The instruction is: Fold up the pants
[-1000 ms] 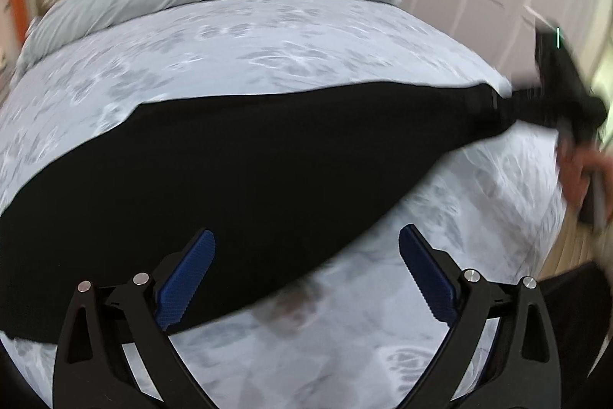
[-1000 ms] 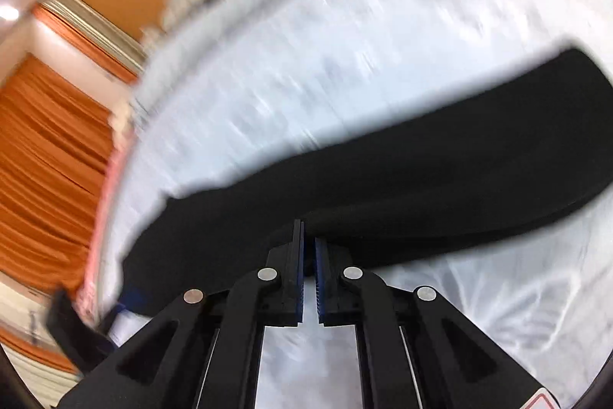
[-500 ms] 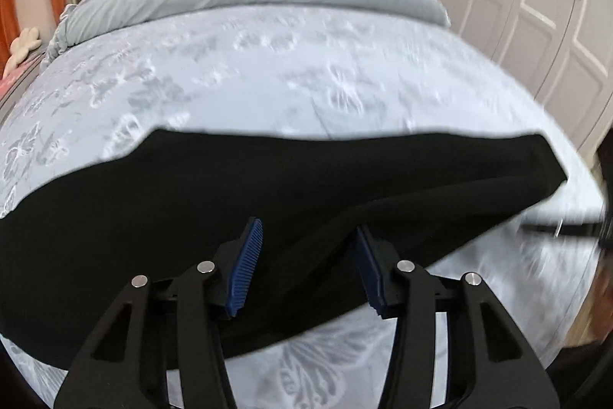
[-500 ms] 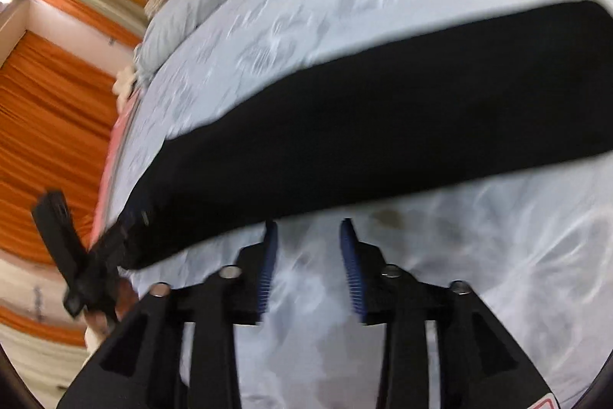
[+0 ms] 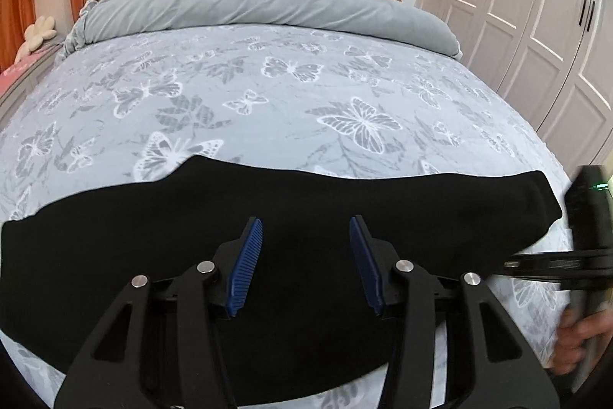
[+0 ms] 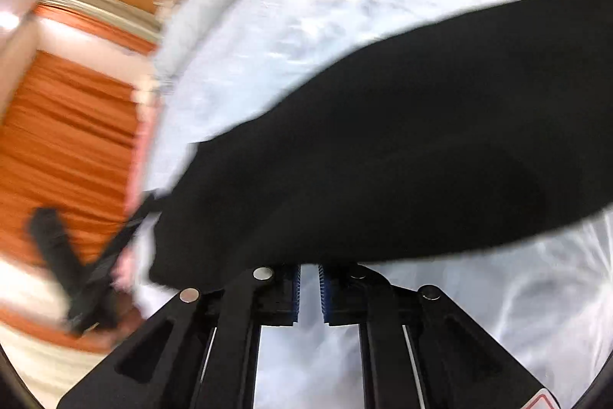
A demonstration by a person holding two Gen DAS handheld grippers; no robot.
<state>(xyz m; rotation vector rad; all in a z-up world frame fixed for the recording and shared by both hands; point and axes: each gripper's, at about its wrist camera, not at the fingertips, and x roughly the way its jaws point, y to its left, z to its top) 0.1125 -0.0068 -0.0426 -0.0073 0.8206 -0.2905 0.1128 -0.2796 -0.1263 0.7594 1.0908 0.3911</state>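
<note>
The black pants (image 5: 268, 209) lie in a long band across the near part of the bed, folded lengthwise. My left gripper (image 5: 304, 236) is open above the middle of the pants, its blue pads apart, holding nothing. In the blurred right wrist view the pants (image 6: 402, 160) fill the middle. My right gripper (image 6: 309, 273) has its blue pads nearly together at the near edge of the pants, and black cloth covers their tips. The right gripper also shows in the left wrist view (image 5: 536, 261) at the pants' right end.
The bed (image 5: 291, 94) has a grey butterfly-print cover, with a folded grey duvet (image 5: 260, 6) and headboard at the far end. White wardrobe doors (image 5: 536, 6) stand to the right. Orange curtains (image 6: 65, 140) hang on the left side.
My left gripper has moved over the pants and narrowed from wide open. My right gripper released the pants, opened, then closed again at the pants' near edge.
</note>
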